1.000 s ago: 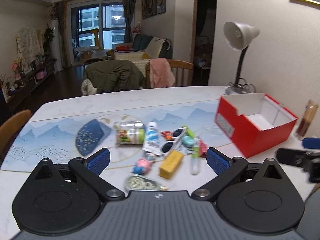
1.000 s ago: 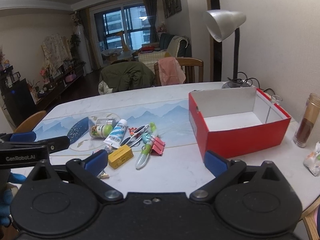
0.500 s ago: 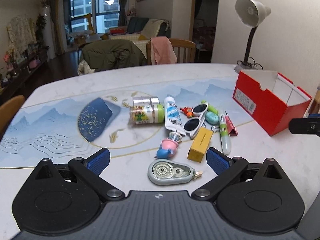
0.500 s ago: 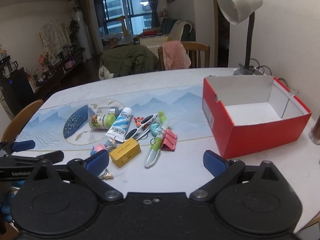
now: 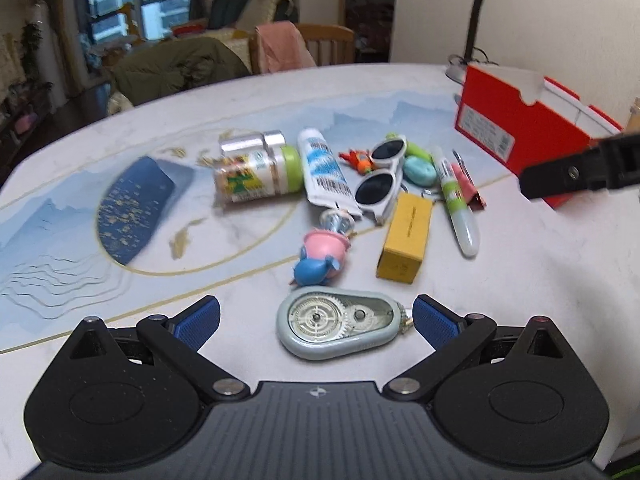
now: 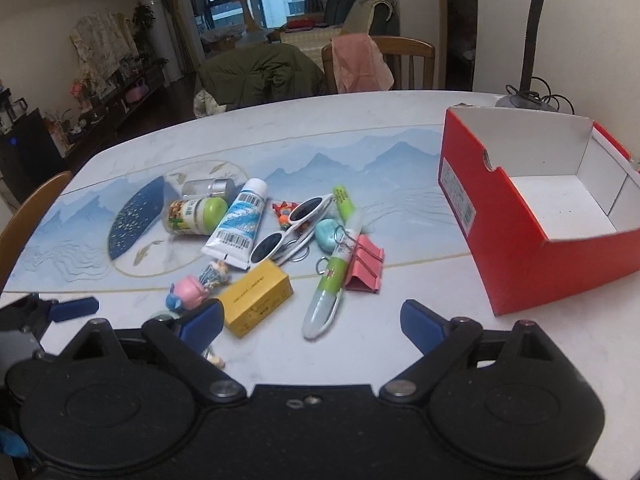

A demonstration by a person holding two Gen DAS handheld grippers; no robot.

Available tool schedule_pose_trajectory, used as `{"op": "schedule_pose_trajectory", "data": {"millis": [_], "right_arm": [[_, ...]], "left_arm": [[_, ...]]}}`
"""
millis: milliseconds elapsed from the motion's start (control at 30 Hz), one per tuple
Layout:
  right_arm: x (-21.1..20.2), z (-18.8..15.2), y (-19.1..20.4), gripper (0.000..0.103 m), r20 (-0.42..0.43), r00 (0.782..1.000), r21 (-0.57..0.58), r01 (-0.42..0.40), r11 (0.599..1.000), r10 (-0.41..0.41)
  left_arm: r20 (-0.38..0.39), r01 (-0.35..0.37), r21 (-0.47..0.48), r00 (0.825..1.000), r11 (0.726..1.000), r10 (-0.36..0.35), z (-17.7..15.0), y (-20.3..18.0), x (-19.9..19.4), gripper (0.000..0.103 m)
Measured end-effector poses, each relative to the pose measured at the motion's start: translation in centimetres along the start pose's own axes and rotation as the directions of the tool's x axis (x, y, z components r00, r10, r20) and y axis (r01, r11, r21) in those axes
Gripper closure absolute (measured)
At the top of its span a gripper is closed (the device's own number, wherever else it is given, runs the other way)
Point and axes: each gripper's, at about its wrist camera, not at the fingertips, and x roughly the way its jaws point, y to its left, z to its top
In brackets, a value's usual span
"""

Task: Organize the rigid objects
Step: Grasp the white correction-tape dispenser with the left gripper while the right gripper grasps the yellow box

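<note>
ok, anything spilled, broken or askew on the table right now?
Nothing spilled or visibly broken. The clutter lies loose in a heap: the green-lidded jar and white tube lie on their sides, the tube's end under the sunglasses. The red box sits open and empty.

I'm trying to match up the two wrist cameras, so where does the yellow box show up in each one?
Left wrist: the yellow box lies right of centre, beyond the correction tape dispenser, standing lengthwise away from the camera.
Right wrist: the yellow box lies left of centre, low, just beyond the right gripper's left fingertip.
Shared landmark: the white sunglasses, just beyond the box in both views.
</note>
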Motion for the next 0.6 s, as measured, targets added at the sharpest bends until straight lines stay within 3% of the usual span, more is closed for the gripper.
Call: {"op": "schedule_pose_trajectory", "data": {"millis": [200, 600], "right_arm": [[2.1, 0.7, 0.9, 0.010, -0.049, 0.999, -0.014, -0.013, 1.000, 0.012], [7.2, 1.9, 4.1, 0.016, -0.135, 0.991, -0.046, -0.024, 0.999, 0.018]], "left_arm": [[-0.040, 0.078, 0.110, 0.996, 0.991, -0.075, -0.4, 0.6, 1.7, 0.000], [-0.093, 0.208, 0.286, 0.978, 0.935, -0.189, 0.1, 1.4, 4.6, 0.000]]}}
